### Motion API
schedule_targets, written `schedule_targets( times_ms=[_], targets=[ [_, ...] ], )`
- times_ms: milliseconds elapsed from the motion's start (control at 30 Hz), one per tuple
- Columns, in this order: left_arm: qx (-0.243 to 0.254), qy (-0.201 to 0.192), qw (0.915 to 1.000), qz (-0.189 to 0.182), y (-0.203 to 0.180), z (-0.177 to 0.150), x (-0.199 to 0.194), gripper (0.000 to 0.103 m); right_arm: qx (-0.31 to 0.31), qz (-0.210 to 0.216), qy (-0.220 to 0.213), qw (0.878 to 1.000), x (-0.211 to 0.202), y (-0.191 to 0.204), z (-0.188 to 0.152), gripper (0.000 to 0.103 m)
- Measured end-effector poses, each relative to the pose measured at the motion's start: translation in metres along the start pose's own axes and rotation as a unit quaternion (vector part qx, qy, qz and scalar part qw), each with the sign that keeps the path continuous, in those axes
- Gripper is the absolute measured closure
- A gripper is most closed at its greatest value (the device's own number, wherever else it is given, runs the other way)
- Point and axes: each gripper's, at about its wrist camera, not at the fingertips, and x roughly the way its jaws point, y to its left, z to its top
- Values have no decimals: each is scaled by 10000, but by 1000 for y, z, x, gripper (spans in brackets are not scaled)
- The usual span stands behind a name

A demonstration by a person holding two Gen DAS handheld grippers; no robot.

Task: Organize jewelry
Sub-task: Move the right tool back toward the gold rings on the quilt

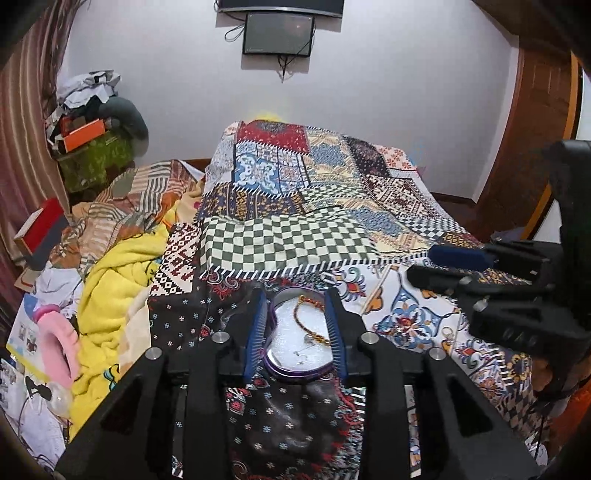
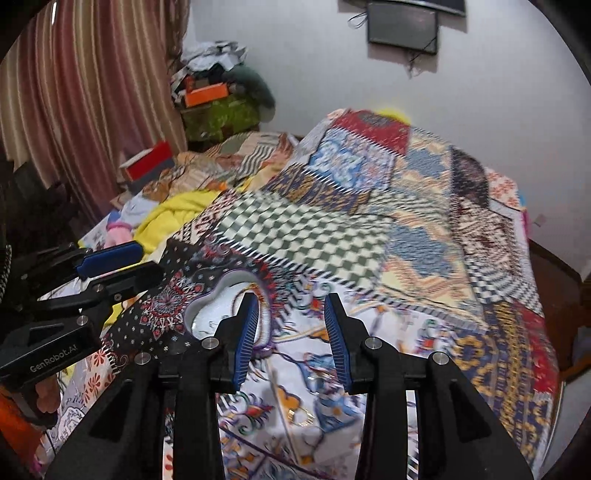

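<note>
A purple heart-shaped tin (image 1: 295, 363) with a silver inside lies on the patterned bedcover (image 1: 288, 243). In it are a gold chain (image 1: 308, 321) and a small silver piece (image 1: 303, 349). My left gripper (image 1: 296, 295) is open and hovers over the tin, which shows between its blue pads. Gold hoop earrings (image 1: 447, 332) lie on the cover to the right. My right gripper (image 2: 291, 297) is open and empty above the cover, with the hoops (image 2: 300, 417) below it and the tin (image 2: 212, 314) at its left finger. Each gripper shows in the other's view: the right (image 1: 421, 264), the left (image 2: 151, 258).
A yellow blanket (image 1: 110, 288) and striped cloths are heaped at the bed's left. A red box (image 1: 40, 225), a pink item (image 1: 55, 339) and a pile of boxes (image 1: 92, 147) stand by the curtain (image 2: 74, 92). A screen (image 1: 279, 35) hangs on the wall. The right wrist view is blurred.
</note>
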Motion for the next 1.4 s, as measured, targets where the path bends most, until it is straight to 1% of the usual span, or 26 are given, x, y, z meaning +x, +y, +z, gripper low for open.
schedule_targets(
  times_ms=[67, 133, 200, 267, 433, 600, 733, 900, 1000, 1100, 1200, 1300, 1333, 1367, 1400],
  targets=[
    [19, -27, 10000, -27, -6, 0, -5, 64, 76, -123, -106, 9998, -13, -8, -2, 58],
    [45, -28, 10000, -47, -12, 0, -8, 60, 151, -236, -205, 9994, -25, -16, -6, 53],
    [86, -1, 9999, -84, -20, -2, -8, 55, 199, -314, -246, 9990, -33, -22, -10, 53],
    [148, 71, 9998, -119, -28, -5, -6, 54, 266, -403, -250, 9985, -40, -30, -15, 52],
    [288, 310, 9988, -253, -49, -15, 4, 54, 389, -553, -183, 9975, -49, -47, -31, 52],
    [382, 609, 9967, -373, -67, -30, 20, 54, 525, -571, 10, 9970, -49, -60, -51, 52],
    [449, 836, 9945, -438, -76, -42, 32, 54, 644, -473, 259, 9965, -41, -65, -69, 51],
    [480, 1131, 9913, -479, -81, -59, 46, 54, 695, -217, 622, 9954, -19, -60, -89, 51],
    [427, 1263, 9898, -509, -79, -67, 53, 54, 676, -86, 996, 9927, 5, -51, -100, 51],
    [353, 1399, 9880, -546, -76, -74, 59, 54, 610, 37, 1223, 9906, 23, -43, -109, 51],
    [365, 1547, 9858, -548, -74, -82, 64, 54, 563, 132, 1351, 9891, 34, -37, -112, 51],
    [396, 1598, 9849, -541, -73, -86, 67, 54, 572, 189, 1435, 9878, 42, -36, -112, 51],
    [405, 1602, 9847, -550, -72, -87, 67, 54, 559, 173, 1432, 9880, 43, -35, -111, 55],
    [418, 1606, 9845, -560, -72, -87, 67, 54, 528, 165, 1411, 9884, 43, -35, -112, 63],
    [424, 1608, 9844, -569, -72, -87, 68, 54, 484, 149, 1401, 9888, 43, -34, -112, 67]
  ],
)
